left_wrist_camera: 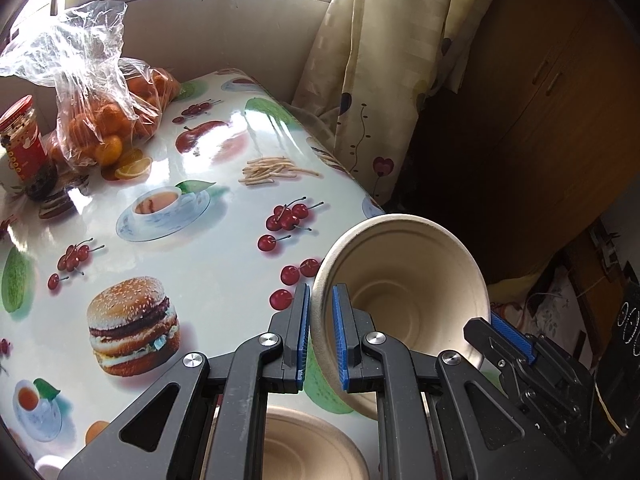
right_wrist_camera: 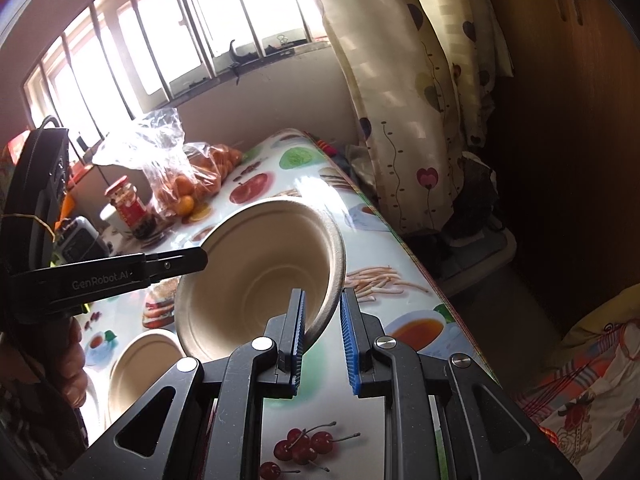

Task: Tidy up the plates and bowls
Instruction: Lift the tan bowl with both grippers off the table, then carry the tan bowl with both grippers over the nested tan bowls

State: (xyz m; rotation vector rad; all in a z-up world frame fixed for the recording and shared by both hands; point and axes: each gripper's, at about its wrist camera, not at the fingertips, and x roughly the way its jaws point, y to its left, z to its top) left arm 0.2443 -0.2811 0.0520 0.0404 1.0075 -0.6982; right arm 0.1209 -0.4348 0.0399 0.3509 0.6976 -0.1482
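Observation:
A beige paper bowl point(left_wrist_camera: 404, 300) is held tilted above the table's right edge, its opening toward the cameras. My left gripper point(left_wrist_camera: 321, 336) is shut on its left rim, one pad inside and one outside. In the right wrist view the same bowl point(right_wrist_camera: 256, 276) has its right rim between the jaws of my right gripper point(right_wrist_camera: 323, 340), which stand open with a gap on the right side. The right gripper also shows in the left wrist view point(left_wrist_camera: 508, 340), and the left gripper in the right wrist view point(right_wrist_camera: 176, 262). A beige plate point(right_wrist_camera: 140, 368) lies on the table below; it also shows in the left wrist view point(left_wrist_camera: 308, 448).
The table point(left_wrist_camera: 224, 264) has a glossy food-print cloth. A plastic bag of oranges point(left_wrist_camera: 104, 120) and a red jar point(left_wrist_camera: 22, 140) stand at the far left. A curtain point(left_wrist_camera: 380, 80) and a wooden cabinet point(left_wrist_camera: 540, 120) are to the right, past the table edge.

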